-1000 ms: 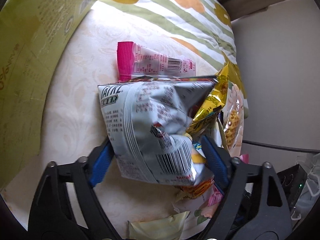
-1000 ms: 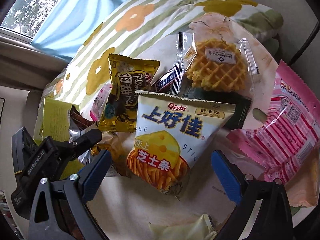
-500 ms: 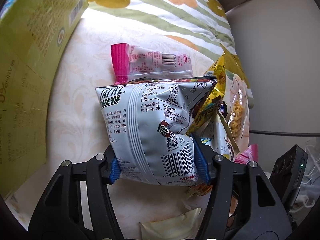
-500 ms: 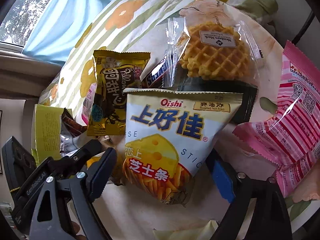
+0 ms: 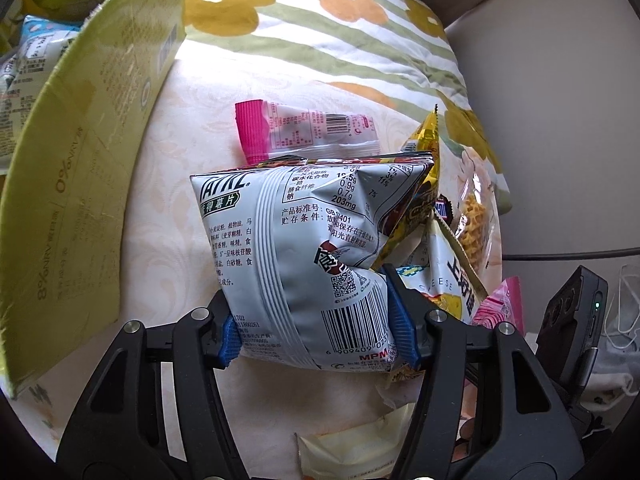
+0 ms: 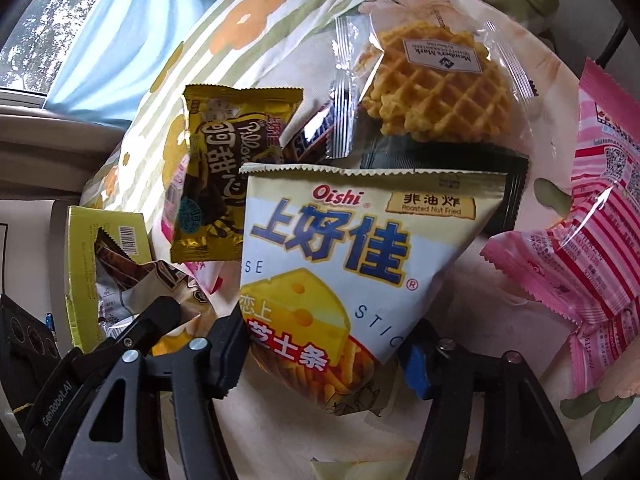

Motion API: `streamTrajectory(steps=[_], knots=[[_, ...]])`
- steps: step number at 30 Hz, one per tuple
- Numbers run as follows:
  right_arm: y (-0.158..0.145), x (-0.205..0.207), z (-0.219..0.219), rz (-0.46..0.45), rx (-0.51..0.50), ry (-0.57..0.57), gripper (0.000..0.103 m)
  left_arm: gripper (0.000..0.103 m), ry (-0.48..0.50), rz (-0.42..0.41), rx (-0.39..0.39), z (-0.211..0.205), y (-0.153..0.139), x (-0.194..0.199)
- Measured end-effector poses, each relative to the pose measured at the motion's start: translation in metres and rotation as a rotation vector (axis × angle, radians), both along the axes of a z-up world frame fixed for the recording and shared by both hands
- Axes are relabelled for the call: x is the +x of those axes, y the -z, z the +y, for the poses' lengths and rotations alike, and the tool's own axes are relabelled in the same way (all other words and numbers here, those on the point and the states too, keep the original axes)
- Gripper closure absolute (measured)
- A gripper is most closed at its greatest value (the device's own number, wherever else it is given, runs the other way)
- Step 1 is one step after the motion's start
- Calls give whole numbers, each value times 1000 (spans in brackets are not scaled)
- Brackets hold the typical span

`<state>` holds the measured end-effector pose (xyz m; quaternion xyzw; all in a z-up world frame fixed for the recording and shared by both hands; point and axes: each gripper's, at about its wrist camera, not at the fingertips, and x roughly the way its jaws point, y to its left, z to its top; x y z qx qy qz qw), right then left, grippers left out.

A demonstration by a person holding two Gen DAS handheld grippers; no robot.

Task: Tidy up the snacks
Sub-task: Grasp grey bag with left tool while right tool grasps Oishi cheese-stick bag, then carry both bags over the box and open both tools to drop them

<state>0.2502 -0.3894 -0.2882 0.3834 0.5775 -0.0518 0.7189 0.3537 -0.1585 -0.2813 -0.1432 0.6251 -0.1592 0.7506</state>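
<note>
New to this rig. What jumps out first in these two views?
In the left wrist view, a silver chip bag, back side up with its barcode showing, fills the centre, pinched at its lower end by the left tool. In the right wrist view, a yellow Oishi cheese sticks bag dominates, its lower end between the right tool fingers. Behind it lies a clear-wrapped waffle.

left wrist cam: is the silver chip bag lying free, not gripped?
No, the left hand-held gripper has both blue pads pressed into the lower sides of the silver chip bag, pinching it.
</note>
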Motion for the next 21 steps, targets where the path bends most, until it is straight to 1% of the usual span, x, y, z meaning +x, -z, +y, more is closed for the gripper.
streamTrajectory(steps=[6,11,14,18,21], knots=[[-20,-11,3,-56,-13,-28,47,46,5,-55,3,-2,-23,-12],[-47,-18,5,-133,-62,-82,47,46,-7,-135,9,2,-54,-26],[-70,-21,7,-189,-113,-136,47,46,-27,-195,17,7,-77,-36],[-103,-20,13,-280,-193,-236,47,46,-67,-276,41,19,-108,-47],[-125,-14,23,-344,-241,-328,47,46,-100,-302,53,33,-126,-51]])
